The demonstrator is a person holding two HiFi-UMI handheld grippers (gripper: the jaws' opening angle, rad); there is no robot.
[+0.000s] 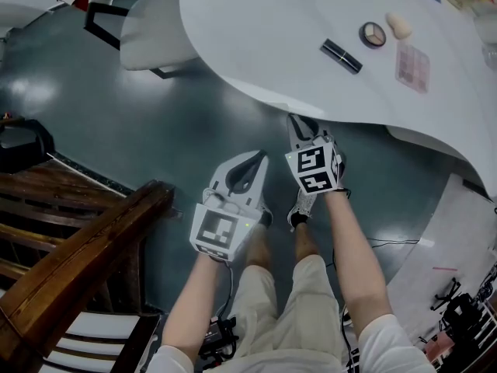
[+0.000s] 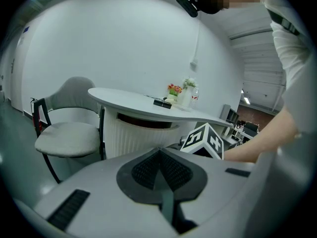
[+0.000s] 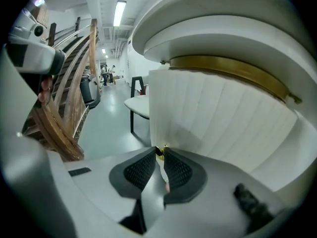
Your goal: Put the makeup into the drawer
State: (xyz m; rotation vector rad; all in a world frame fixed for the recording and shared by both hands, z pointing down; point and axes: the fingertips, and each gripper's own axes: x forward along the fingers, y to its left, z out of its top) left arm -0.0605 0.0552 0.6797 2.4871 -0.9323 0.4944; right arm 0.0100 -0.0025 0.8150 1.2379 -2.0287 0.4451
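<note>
Jaws of the right gripper (image 3: 159,152) are clamped on a small gold knob (image 3: 159,150), which sits pinched between the dark ribbed pads at their very tips. That knob stands out from the white fluted drawer front (image 3: 213,118), which fills the centre and right of the right gripper view beneath a brass-coloured band and the overhanging desk (image 3: 223,14). Jaws of the left gripper (image 2: 159,155) are pressed together with nothing between them, pointing toward the desk from farther back.

In the head view, the right gripper (image 1: 300,123) reaches under the desk's curved edge at centre frame, and the left gripper (image 1: 253,162) hangs just beside it, lower left, over the grey floor.

The makeup lies on the desk (image 1: 256,22) in the upper right of the head view, well apart from both pairs of jaws: a black lipstick tube (image 1: 342,56), a round compact (image 1: 373,34), a beige sponge (image 1: 399,26) and a pink palette (image 1: 412,66).
</note>
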